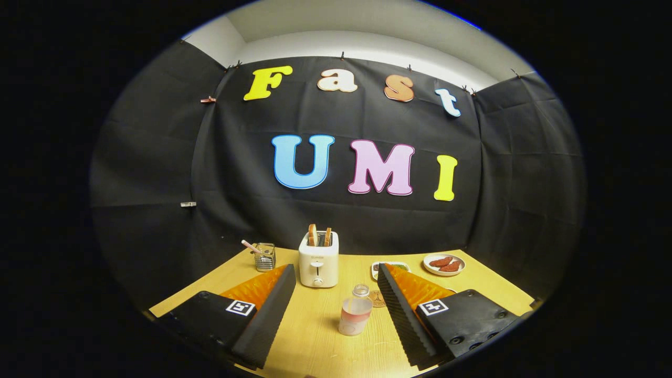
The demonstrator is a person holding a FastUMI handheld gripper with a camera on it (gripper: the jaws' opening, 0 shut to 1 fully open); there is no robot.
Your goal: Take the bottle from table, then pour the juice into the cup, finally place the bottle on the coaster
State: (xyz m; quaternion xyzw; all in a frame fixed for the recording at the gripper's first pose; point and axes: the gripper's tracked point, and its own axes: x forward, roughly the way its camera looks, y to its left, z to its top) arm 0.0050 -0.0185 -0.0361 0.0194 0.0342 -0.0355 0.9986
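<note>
We see the gripper (336, 278) with its fingers spread wide apart, holding nothing, and the bottle (355, 311) (pink juice inside) standing upright on the table (320, 336) between them, the toaster (318, 259) beyond it.

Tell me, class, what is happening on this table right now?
A hand-held gripper is open, its fingers spread either side of a small bottle of pinkish juice standing upright on the wooden table, not touching it. Beyond stand a toaster with bread, a glass cup and a plate of food. Nothing is poured yet.
</note>
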